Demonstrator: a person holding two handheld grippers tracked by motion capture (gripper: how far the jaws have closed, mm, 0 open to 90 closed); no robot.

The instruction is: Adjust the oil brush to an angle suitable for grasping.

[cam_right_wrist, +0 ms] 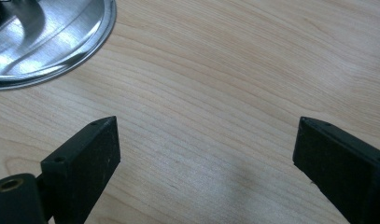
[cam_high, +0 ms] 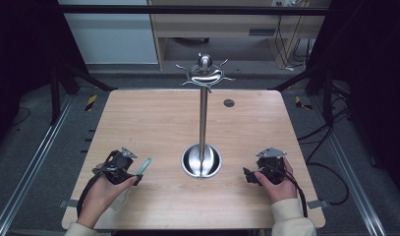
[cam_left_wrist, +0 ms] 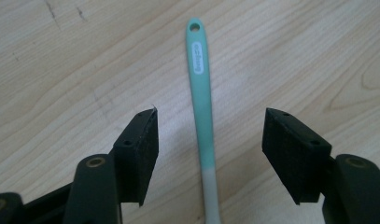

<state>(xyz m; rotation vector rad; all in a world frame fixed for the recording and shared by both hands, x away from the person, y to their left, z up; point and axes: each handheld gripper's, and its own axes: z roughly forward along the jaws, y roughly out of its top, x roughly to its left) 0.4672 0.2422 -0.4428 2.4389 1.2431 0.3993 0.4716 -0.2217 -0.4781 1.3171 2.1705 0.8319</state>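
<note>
Teal utensil handle (cam_left_wrist: pixel 201 100) on wooden table (cam_left_wrist: pixel 75 60), between spread gripper fingers (cam_left_wrist: pixel 140 151).

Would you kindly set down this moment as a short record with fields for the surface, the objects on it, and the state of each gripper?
surface: wooden table
stand: metal stand, upright, round base near the table's middle, hooks at the top
utensil: teal handle with a hanging hole, lying flat on the table
left gripper: open, jaws on either side of the handle, not touching it
right gripper: open, over bare wood, beside the stand's base, nothing between its jaws
</note>
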